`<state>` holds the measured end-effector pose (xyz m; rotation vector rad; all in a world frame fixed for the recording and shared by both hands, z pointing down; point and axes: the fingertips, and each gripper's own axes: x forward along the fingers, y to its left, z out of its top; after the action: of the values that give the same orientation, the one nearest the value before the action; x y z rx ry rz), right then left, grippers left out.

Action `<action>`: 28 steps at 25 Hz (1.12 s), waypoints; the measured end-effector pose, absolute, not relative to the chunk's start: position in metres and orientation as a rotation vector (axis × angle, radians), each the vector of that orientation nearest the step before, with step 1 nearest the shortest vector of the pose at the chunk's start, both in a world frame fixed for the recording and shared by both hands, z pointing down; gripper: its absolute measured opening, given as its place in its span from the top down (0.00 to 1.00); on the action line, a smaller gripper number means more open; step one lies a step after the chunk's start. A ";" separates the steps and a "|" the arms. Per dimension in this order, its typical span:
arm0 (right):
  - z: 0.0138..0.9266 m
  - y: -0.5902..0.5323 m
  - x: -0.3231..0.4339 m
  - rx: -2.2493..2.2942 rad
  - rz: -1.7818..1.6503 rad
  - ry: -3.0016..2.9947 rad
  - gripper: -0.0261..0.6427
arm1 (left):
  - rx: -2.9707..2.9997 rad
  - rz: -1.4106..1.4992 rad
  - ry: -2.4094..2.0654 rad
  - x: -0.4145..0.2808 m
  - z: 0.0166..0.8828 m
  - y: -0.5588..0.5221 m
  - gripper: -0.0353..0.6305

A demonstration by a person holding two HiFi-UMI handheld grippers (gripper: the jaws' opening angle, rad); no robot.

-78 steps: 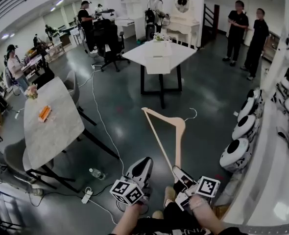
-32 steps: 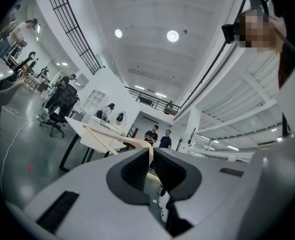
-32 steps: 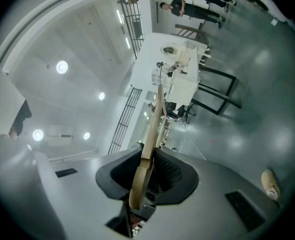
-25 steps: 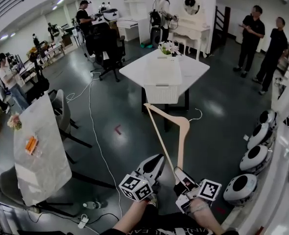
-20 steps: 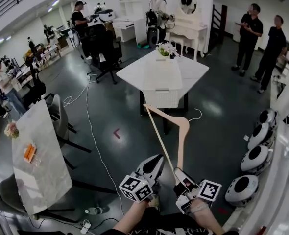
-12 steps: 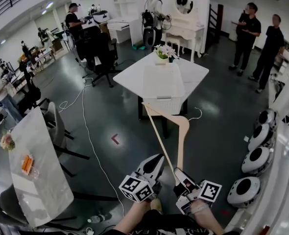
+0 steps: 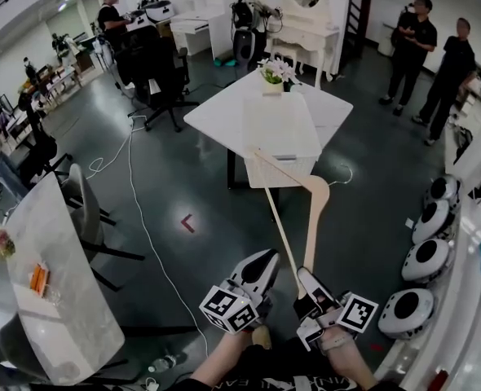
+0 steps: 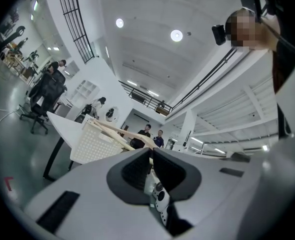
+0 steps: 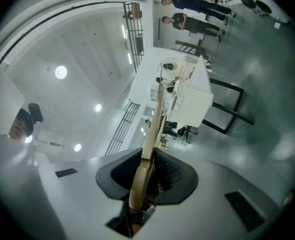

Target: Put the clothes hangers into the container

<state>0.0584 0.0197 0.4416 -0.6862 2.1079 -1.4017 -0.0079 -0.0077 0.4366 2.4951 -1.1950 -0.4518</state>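
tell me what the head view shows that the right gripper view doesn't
Only the head view: the left gripper, empty beside the right one, and the grey table at the left. Only the right gripper view: the close look along the right gripper, shut on the wooden hanger, plus the ceiling lights. Both: the hanger, the white perforated container on the white table, and two people in black.

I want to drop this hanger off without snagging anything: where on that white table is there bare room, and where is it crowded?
Bare table top lies left of the white basket, and a patch right of it toward the corner. The basket looks empty. It is crowded at the far end, where the flowers stand beyond the basket.
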 end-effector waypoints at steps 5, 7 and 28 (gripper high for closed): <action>0.440 -0.001 0.050 -0.714 -1.403 2.118 0.85 | 2.481 -0.459 -1.207 -0.019 0.440 -0.023 0.91; 0.438 -0.011 0.047 -0.719 -1.415 2.100 0.85 | 2.469 -0.459 -1.207 -0.023 0.440 -0.032 0.91; 0.426 -0.167 0.033 -0.803 -1.470 2.095 0.85 | 2.520 -0.462 -1.173 -0.027 0.425 -0.188 0.91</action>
<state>0.0327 -0.1666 0.4258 -0.8026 2.0951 -1.4703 -0.0269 -0.1885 0.4254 2.5196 -1.1726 -0.4620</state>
